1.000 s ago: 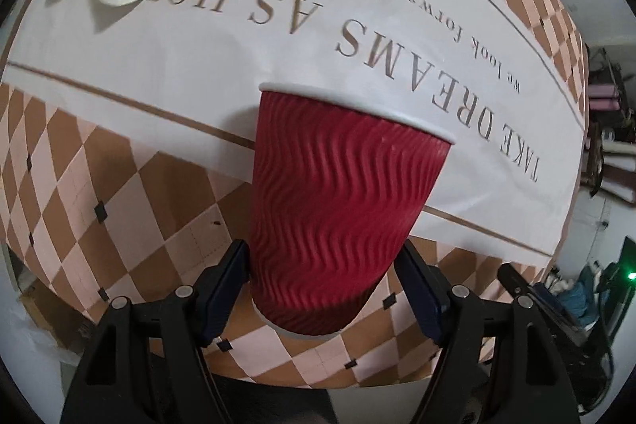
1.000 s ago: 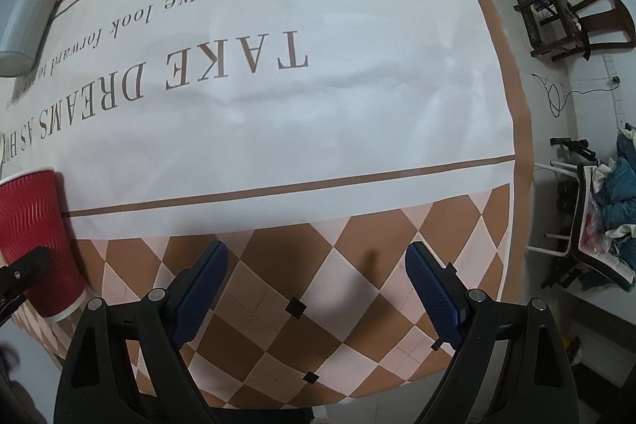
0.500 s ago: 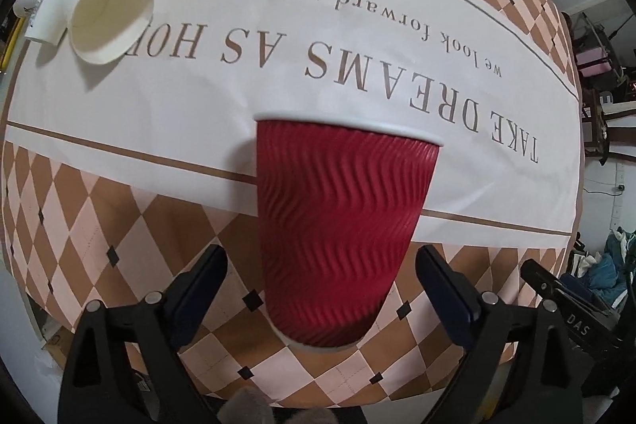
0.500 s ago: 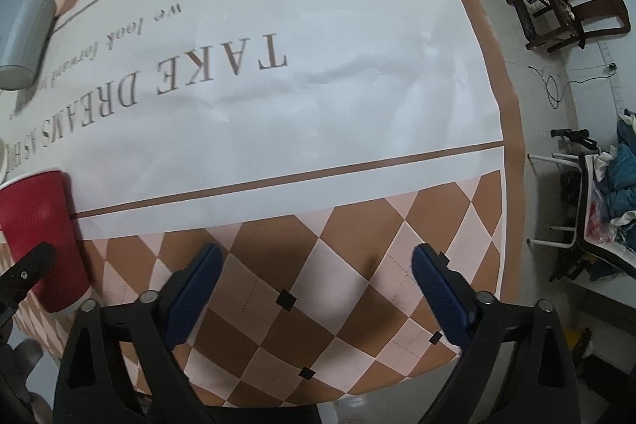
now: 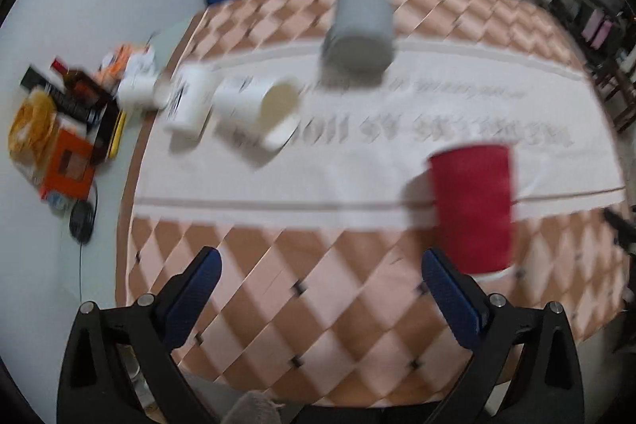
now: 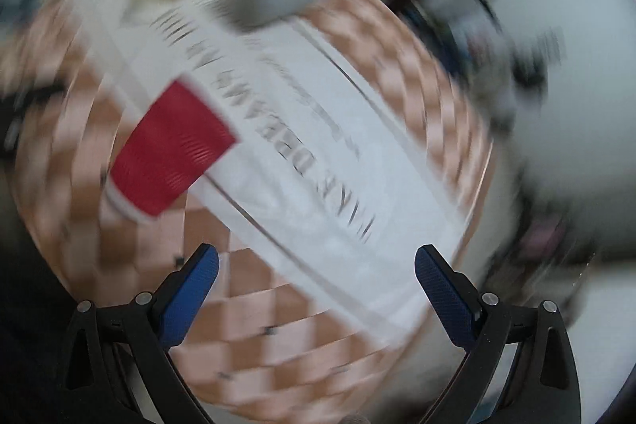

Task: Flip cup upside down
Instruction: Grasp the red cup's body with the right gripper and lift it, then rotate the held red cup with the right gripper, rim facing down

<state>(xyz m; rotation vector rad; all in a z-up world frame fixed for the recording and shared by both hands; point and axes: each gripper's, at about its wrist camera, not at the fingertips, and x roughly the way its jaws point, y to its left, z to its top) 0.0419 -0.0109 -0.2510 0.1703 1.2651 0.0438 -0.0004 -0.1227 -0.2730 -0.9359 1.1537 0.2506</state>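
A red ribbed paper cup [image 5: 471,205] stands on the checked tablecloth, narrow end down and wide rim up; it also shows in the blurred right wrist view [image 6: 171,150]. My left gripper [image 5: 318,277] is open and empty, drawn back from the cup, which stands just beyond its right finger [image 5: 449,289]. My right gripper [image 6: 316,275] is open and empty, well back from the cup, which lies up and to its left.
A white cup [image 5: 258,110] lies on its side on the cloth with another white cup [image 5: 189,104] beside it. A grey cup [image 5: 359,34] stands further back. Boxes and clutter [image 5: 63,130] lie on the floor past the table's left edge.
My left gripper let go of the red cup, opened wide and pulled back and left. My right gripper swung fast and rotated, so its view is blurred; the cup stayed standing.
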